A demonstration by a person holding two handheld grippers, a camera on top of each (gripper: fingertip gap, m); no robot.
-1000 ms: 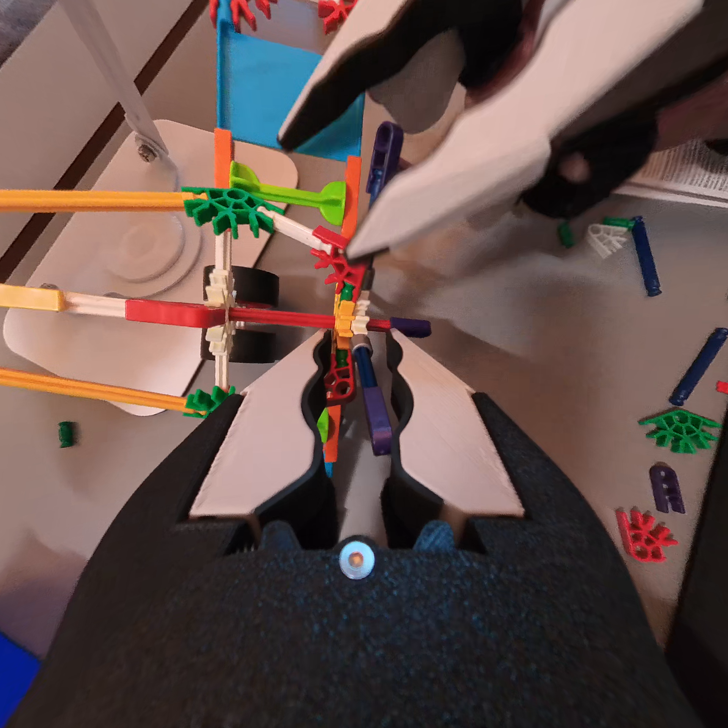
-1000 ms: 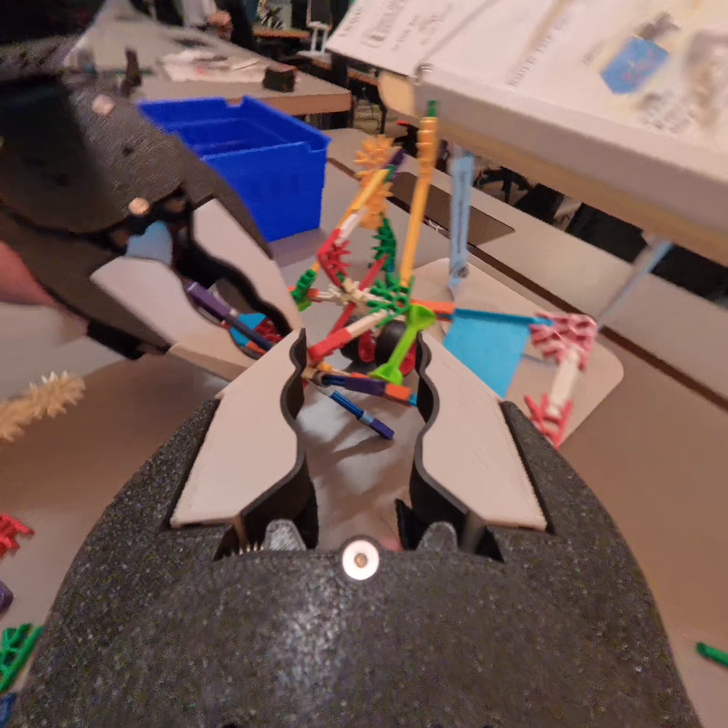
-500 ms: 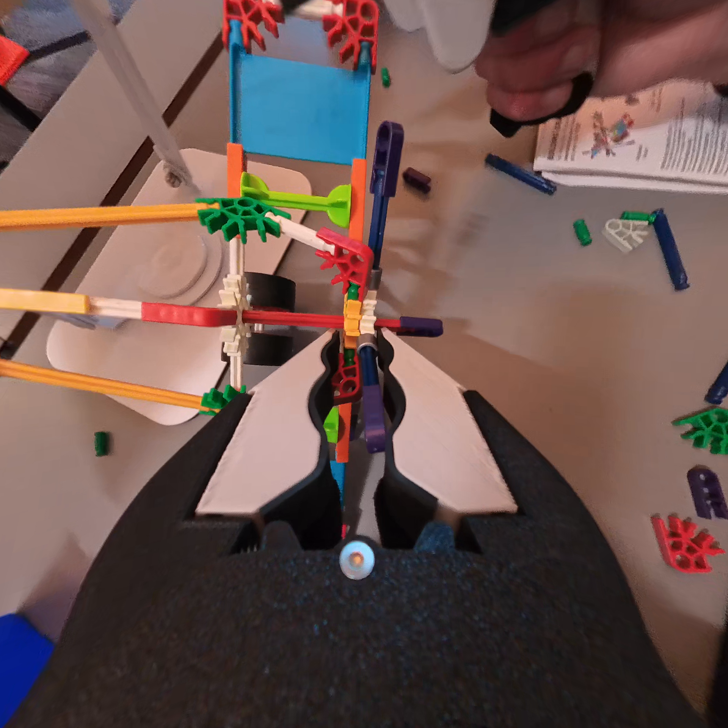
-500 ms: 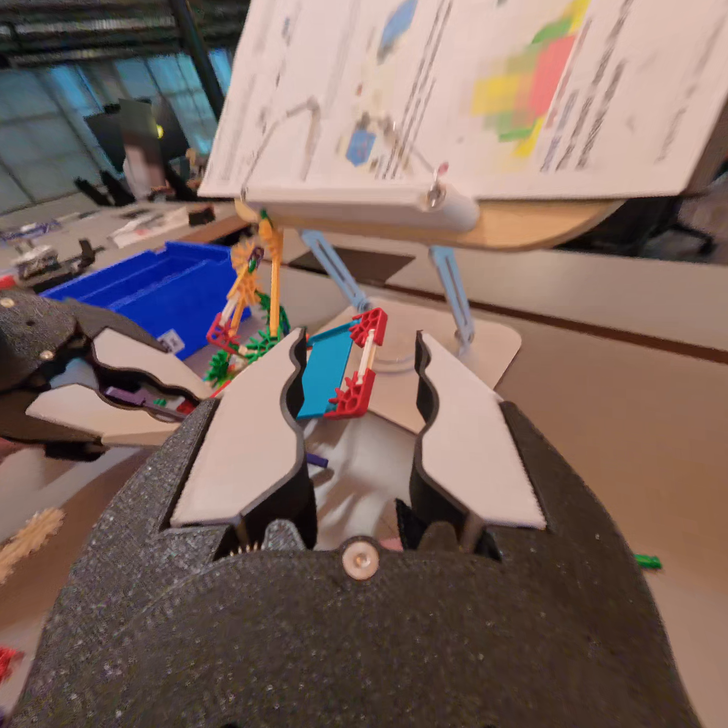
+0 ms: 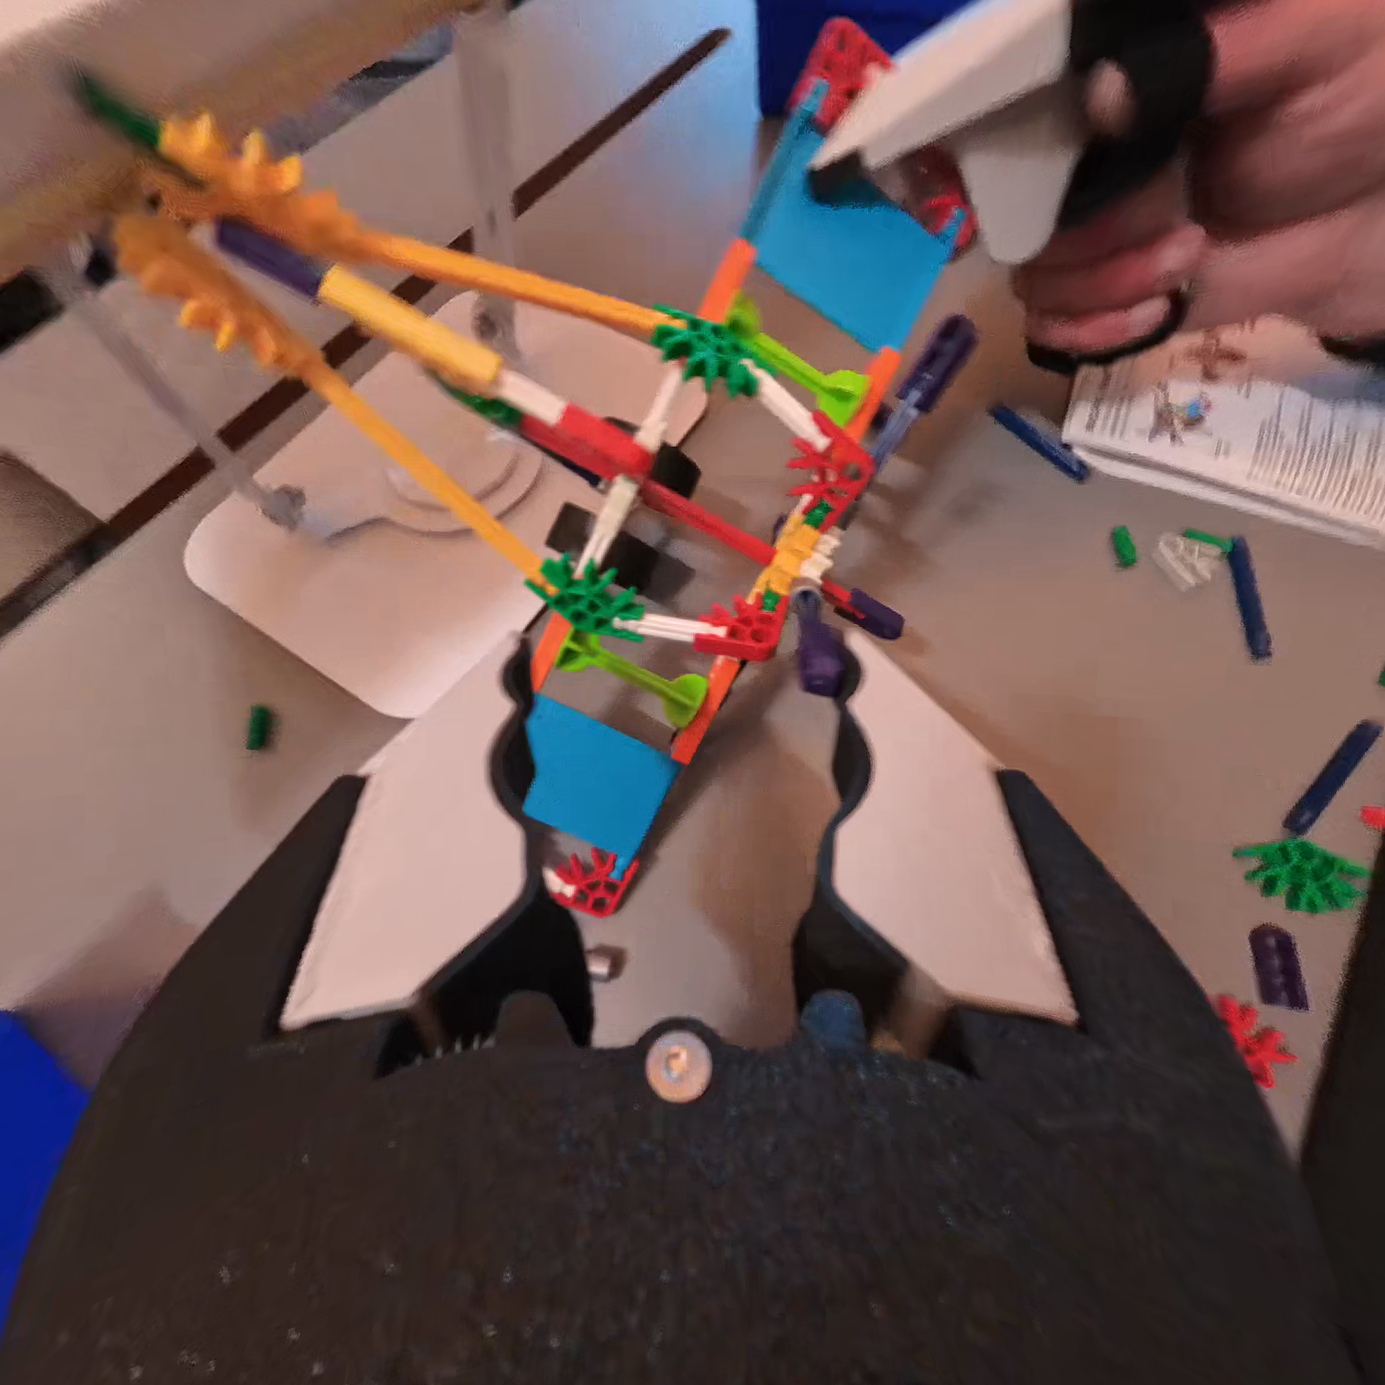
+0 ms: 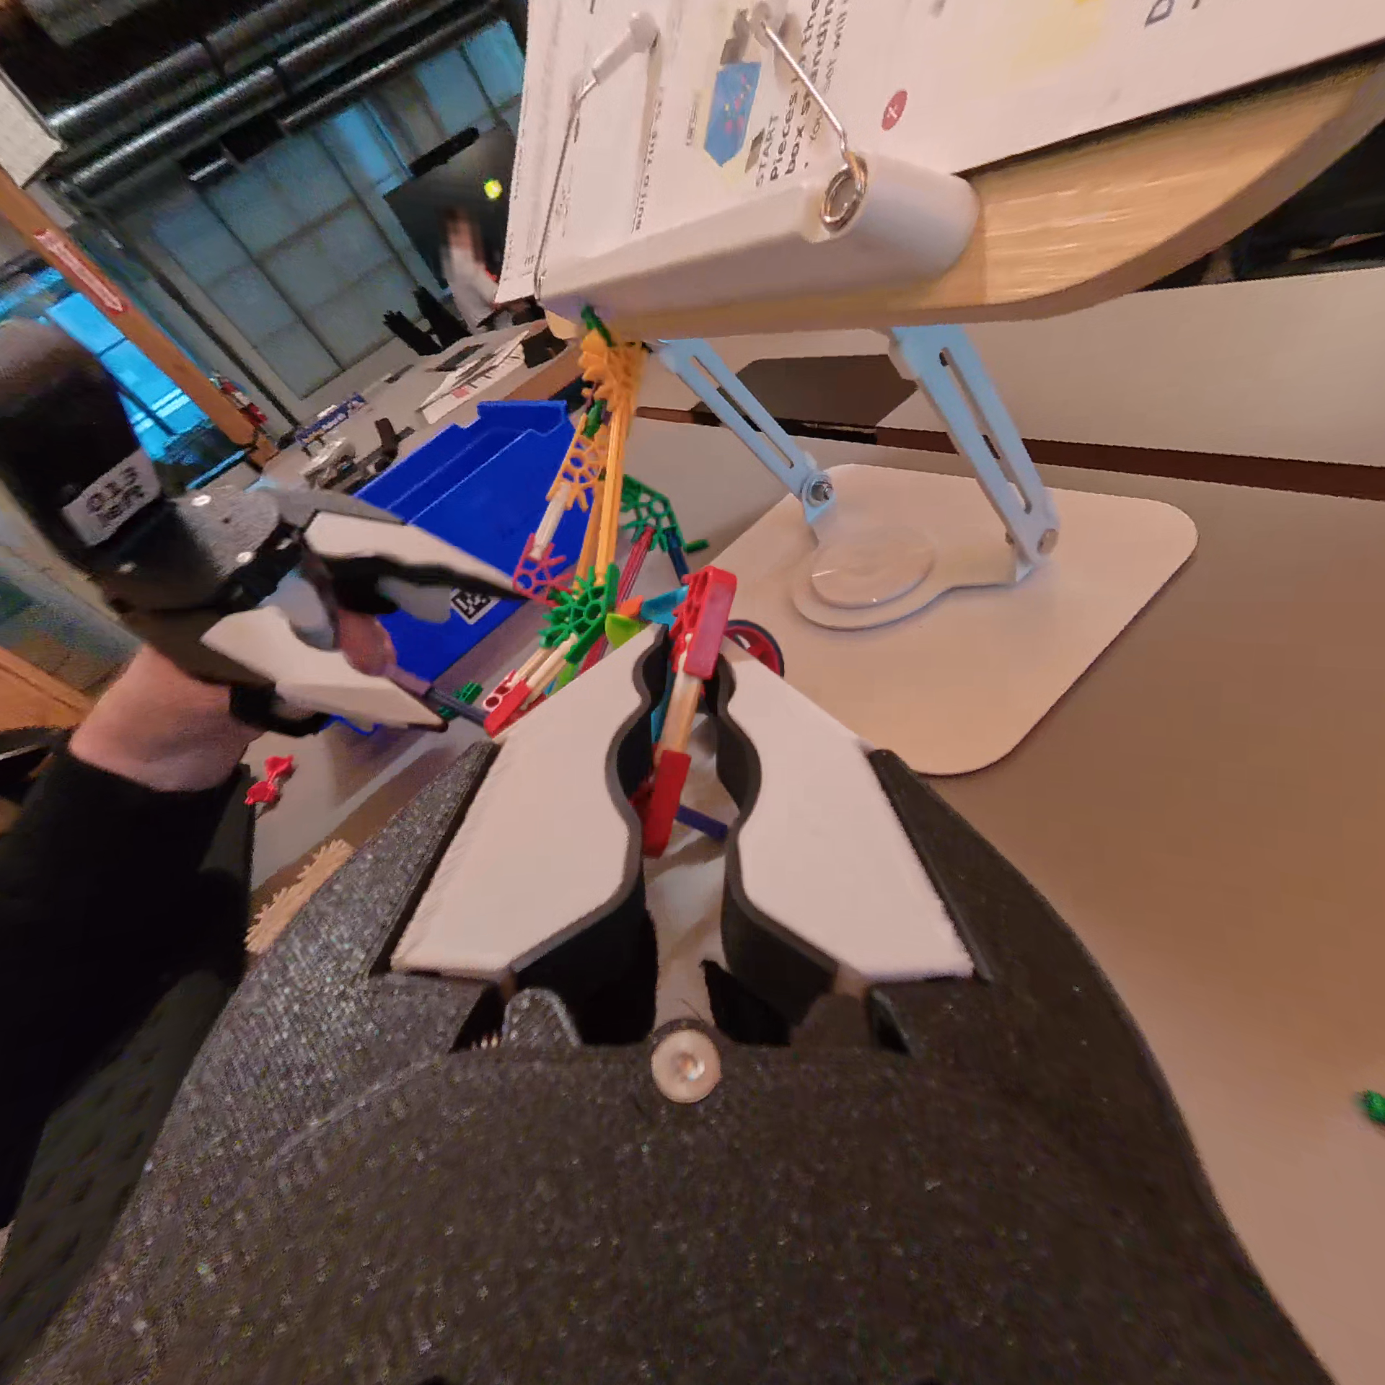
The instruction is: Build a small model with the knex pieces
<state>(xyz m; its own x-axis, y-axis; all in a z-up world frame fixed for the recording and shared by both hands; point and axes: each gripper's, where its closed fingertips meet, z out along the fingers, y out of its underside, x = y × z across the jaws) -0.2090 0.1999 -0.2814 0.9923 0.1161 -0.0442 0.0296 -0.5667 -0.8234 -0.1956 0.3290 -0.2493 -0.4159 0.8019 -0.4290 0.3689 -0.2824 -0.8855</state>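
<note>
Rod-and-connector model [image 5: 719, 539] stands on the tan table [image 5: 1012, 712], tilted, just in front of the white base of the document stand [image 6: 1049, 637]. Half a second ago we saw the left gripper [image 5: 682, 659] pinched on the model's purple-and-blue rod. Now its jaws are spread wide and grip nothing. The near blue panel and a red corner connector sit in the gap, and the purple rod end lies just beside the finger at 3 o'clock.

The right gripper [image 6: 686, 644], which was open and clear of the model, has come in at 1 o'clock in the left wrist view. Its jaws have closed to a narrow gap on the red connectors and white rod at the model's far end.

The model is hard, glossy plastic: thin straight rods in yellow, red, white and lime, toothed snowflake-shaped connectors in green, red and orange, and flat blue panels. The fingers are smooth pale plates with wavy black inner edges, on grainy black bodies.

A green connector [image 5: 1300, 873] lies loose at 4 o'clock.
</note>
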